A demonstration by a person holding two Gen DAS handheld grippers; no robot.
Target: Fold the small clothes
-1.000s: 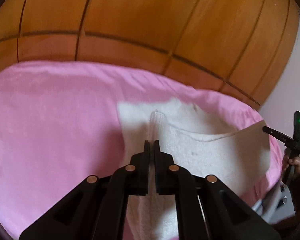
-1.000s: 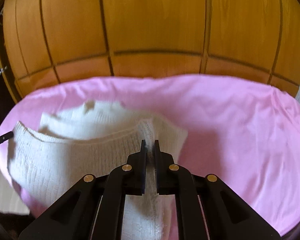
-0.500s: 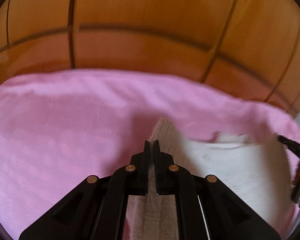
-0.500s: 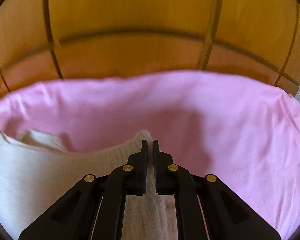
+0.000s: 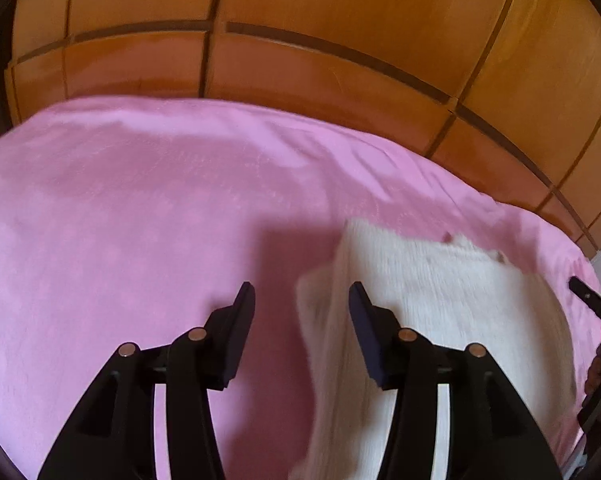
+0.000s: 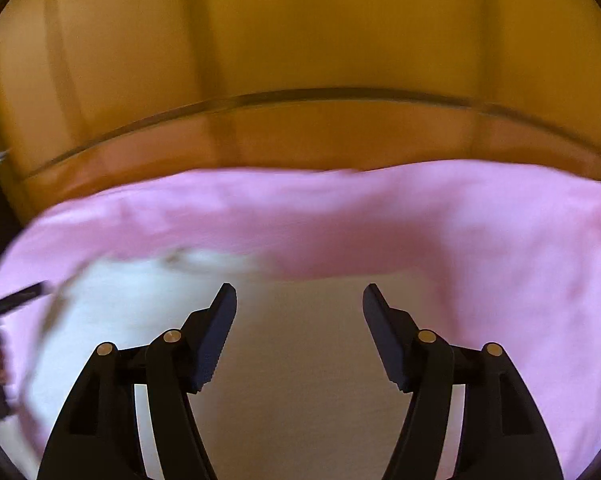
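— What did we see from the left wrist?

— We saw our left black two-finger gripper with its jaws spread wide apart and holding nothing. Under it lay the small white knitted garment, spread on the pink soft bedsheet. The garment's left edge stood up in a raised fold between the two fingers, nearer the right finger, though we could not tell whether it touched that finger. The rest of the garment ran off to the right, and it was blurred. Beyond the sheet stood the orange-brown panelled wooden wardrobe. At the far right edge we saw the tip of our right black two-finger gripper, just past the garment's right side.

— And from the right wrist?

— There our right gripper also had its jaws wide apart, with nothing between them. The white garment lay below and filled the gap between the fingers, stretching away to the left across the pink sheet. Its far edge was smeared by blur. At the left edge we made out a finger of the left gripper beside the garment's left side. The wooden wardrobe filled the top of that view, also blurred.
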